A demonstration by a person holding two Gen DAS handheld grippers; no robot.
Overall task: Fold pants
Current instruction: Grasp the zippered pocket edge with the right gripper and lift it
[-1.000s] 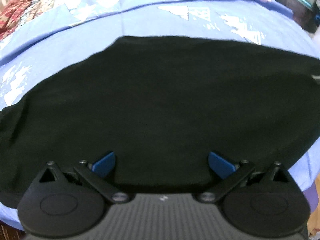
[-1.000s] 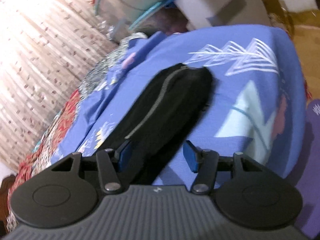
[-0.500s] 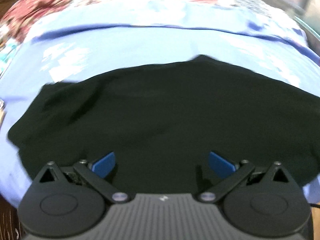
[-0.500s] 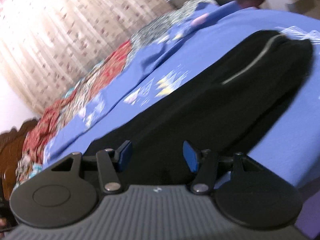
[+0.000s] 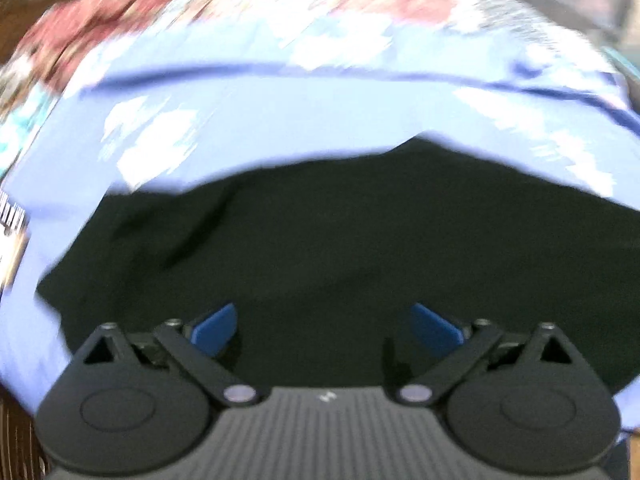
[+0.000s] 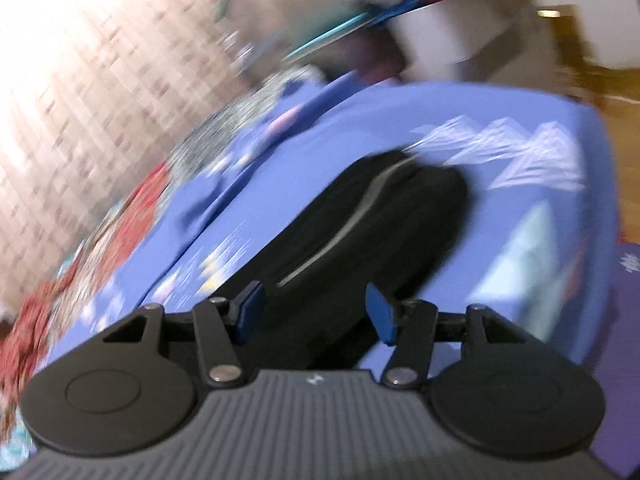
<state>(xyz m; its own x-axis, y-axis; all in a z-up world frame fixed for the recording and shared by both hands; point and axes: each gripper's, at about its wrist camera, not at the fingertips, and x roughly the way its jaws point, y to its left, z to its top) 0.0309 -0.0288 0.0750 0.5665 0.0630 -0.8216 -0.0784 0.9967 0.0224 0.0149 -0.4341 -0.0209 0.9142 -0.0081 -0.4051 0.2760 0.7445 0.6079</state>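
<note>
Black pants (image 5: pixel 340 248) lie flat on a blue patterned bedsheet (image 5: pixel 280 120). In the left wrist view they fill the lower middle, spread wide under my left gripper (image 5: pixel 324 328), which is open and empty just above the cloth. In the right wrist view the pants (image 6: pixel 360 232) run lengthwise away from me, with a grey stripe along them. My right gripper (image 6: pixel 314 314) is open and empty over their near end. Both views are blurred.
A red floral quilt (image 5: pixel 200 4) lies at the far side of the bed. A sunlit curtain (image 6: pixel 80 80) hangs on the left. Boxes and clutter (image 6: pixel 420 32) stand beyond the bed's far end. The bed edge drops to a wooden floor (image 6: pixel 624 128) at right.
The left gripper has shifted further towards the pants' left end, with more sheet showing behind. The right gripper has swung back, so the pants run away lengthwise again. Both stay open.
</note>
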